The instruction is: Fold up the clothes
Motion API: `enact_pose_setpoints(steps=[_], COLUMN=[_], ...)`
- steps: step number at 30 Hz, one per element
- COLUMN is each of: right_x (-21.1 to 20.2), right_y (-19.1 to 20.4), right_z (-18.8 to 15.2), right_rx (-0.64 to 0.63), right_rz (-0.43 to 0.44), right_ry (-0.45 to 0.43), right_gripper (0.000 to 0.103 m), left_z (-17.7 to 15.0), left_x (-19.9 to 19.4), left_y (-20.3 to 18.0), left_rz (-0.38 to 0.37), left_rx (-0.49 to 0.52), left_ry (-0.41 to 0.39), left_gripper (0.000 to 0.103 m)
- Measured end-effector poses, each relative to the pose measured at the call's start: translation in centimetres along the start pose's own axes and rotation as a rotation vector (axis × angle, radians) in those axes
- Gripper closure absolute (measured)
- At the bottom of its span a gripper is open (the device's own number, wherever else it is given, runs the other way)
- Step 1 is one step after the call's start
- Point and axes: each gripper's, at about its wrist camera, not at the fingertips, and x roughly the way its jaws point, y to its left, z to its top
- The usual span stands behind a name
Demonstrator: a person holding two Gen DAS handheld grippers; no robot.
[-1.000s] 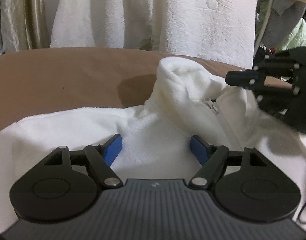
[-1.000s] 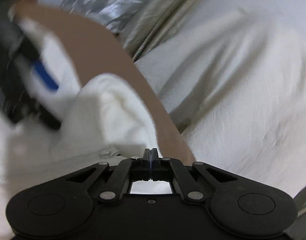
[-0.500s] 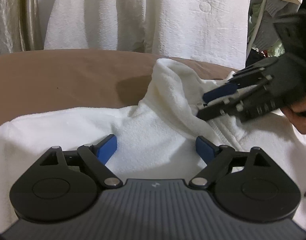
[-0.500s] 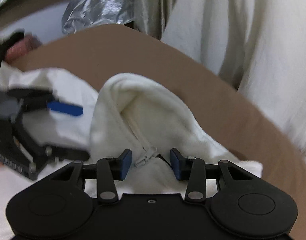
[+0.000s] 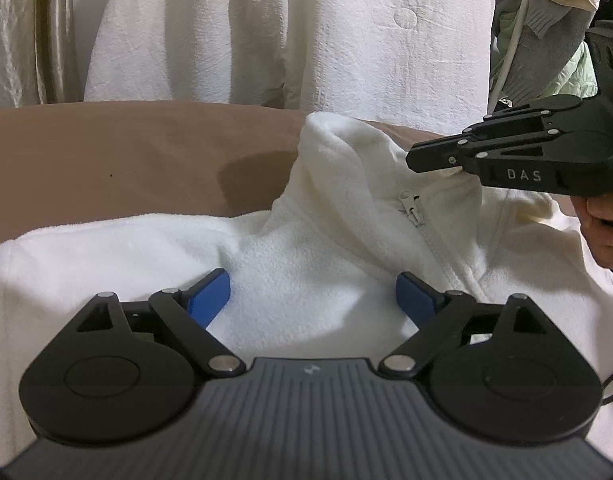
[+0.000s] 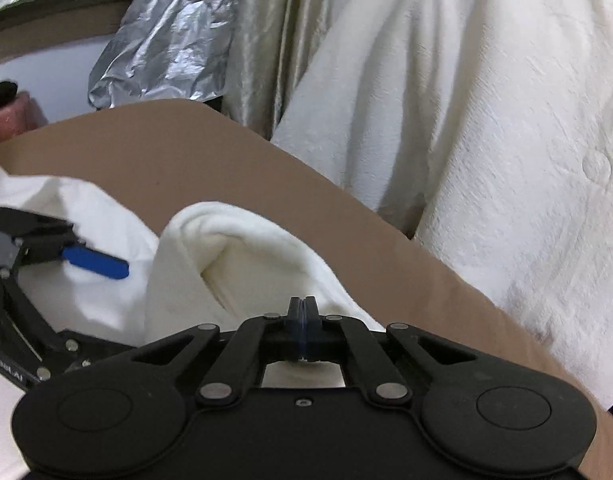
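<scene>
A white fleece jacket (image 5: 314, 248) lies spread on the brown surface (image 5: 126, 160), its zip (image 5: 412, 210) facing up and its collar (image 5: 338, 152) standing raised at the far end.

Left claw (image 5: 312, 294): the two blue-padded fingers (image 5: 208, 292) stand wide apart, low over the chest of the jacket. Whether the pads touch the fleece cannot be told. Nothing lies gripped between them.

Right claw (image 6: 302, 322): the fingers are pressed together at the collar's right edge. From the left wrist view, white fleece shows just beneath the closed tips (image 5: 430, 158); from its own camera, fleece lies directly under the closed pair. It appears clamped on the collar edge, which is held up off the surface. A person's hand (image 5: 604, 226) grips the handle of this tool at the right edge of the frame.

Beyond the surface hang a white textured cloth (image 5: 286, 32) and a pale satin curtain (image 5: 26, 32). Crumpled silver foil (image 6: 166, 36) shows in the right wrist view. Mixed garments (image 5: 546, 28) are piled at the far right.
</scene>
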Motion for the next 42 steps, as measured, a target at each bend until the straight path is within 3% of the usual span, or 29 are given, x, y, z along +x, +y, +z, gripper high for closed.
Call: enact_pose_setpoints(steps=[3, 16, 17, 19, 21, 23, 28, 33, 35, 36, 38, 42], right_x=[0.1, 3.0, 3.1, 3.7, 4.3, 4.7, 4.5, 4.6, 4.4, 4.1, 3.2, 2.1], right_y=[-0.8, -3.0, -3.6, -5.1, -6.3, -6.2, -4.3, -5.5, -5.0, -4.6, -3.8, -3.3], right_z=[0.0, -0.1, -0.1, 0.0, -0.1, 0.1, 0.3, -0.2, -0.2, -0.3, -0.4, -0.8], right_rx=[0.048, 0.165, 0.198, 0.297, 0.405, 0.415, 0.288, 0.398, 0.393, 0.375, 0.323, 0.309], right_rz=[0.127, 0.242, 0.280, 0.383, 0.459, 0.442, 0.379, 0.370, 0.332, 0.302, 0.241, 0.277], right_ry=[0.036, 0.156, 0.168, 0.194, 0.213, 0.231, 0.231, 0.237, 0.223, 0.207, 0.165, 0.124], right_gripper=[0.103, 0.096, 0.094, 0.059, 0.052, 0.052, 0.053, 0.053, 0.076, 0.099, 0.100, 0.100], left_z=[0.0, -0.1, -0.1, -0.2, -0.2, -0.3, -0.2, -0.1, -0.1, -0.1, -0.2, -0.3], left_x=[-0.1, -0.2, -0.2, -0.2, -0.3, -0.3, -0.3, -0.3, -0.4, -0.4, -0.4, -0.5], left_y=[0.1, 0.3, 0.3, 0.3, 0.3, 0.3, 0.3, 0.3, 0.3, 0.3, 0.2, 0.1], left_rz=[-0.003, -0.019, -0.020, -0.021, -0.023, -0.024, -0.025, -0.027, -0.028, -0.027, -0.028, -0.029], left_rx=[-0.002, -0.001, -0.001, -0.001, -0.002, -0.001, 0.001, 0.003, 0.005, 0.006, 0.008, 0.011], left_ry=[0.000, -0.003, -0.004, -0.006, -0.008, -0.010, -0.011, -0.011, -0.011, -0.012, -0.013, -0.015], left_gripper=[0.011, 0.008, 0.008, 0.008, 0.008, 0.008, 0.008, 0.008, 0.008, 0.008, 0.008, 0.008])
